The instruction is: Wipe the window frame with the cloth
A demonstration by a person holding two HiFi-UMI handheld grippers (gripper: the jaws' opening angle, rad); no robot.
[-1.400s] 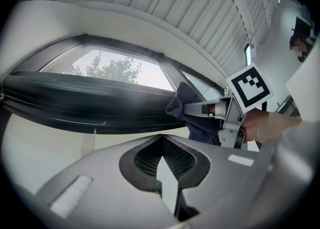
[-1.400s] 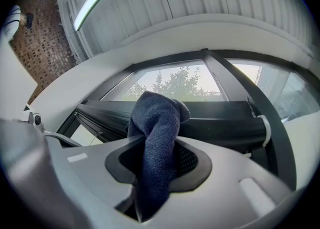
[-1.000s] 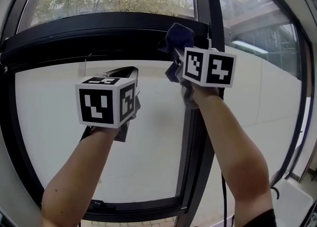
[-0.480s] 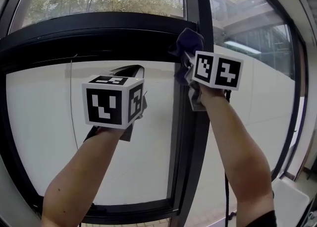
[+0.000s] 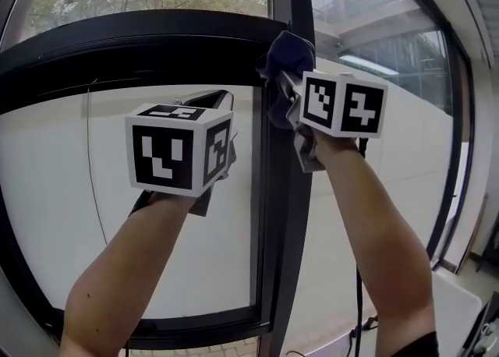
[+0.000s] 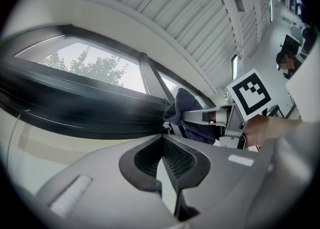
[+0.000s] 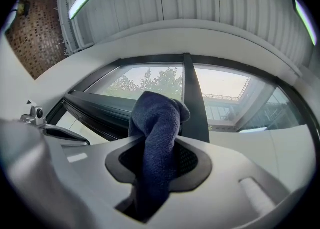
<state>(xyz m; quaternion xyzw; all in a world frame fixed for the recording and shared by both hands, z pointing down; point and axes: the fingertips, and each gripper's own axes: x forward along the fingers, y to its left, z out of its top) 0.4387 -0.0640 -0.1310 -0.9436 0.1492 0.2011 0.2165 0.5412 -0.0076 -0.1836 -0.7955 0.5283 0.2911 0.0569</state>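
A black window frame fills the head view, with an upright bar [image 5: 279,231] and a wide crossbar [image 5: 117,47]. The dark blue cloth [image 5: 288,53] is pressed where the two bars meet. My right gripper [image 5: 282,79] is shut on the cloth [image 7: 157,123], which bulges up out of its jaws in front of the upright bar [image 7: 192,103]. My left gripper [image 5: 214,100] hovers before the left pane under the crossbar [image 6: 75,108], jaws shut with nothing between them. From the left gripper view, the cloth [image 6: 192,118] sits at the frame's corner.
Glass panes [image 5: 156,254] lie on both sides of the upright bar, with trees and a building outside. A thin black cable [image 5: 359,270] hangs below my right arm. A white ledge [image 5: 456,309] sits at the lower right. A seated person [image 6: 287,60] shows far right.
The view has swung right, so the upright bar now sits further left in the picture. The cloth stays against the frame corner. Neither gripper has changed its grip.
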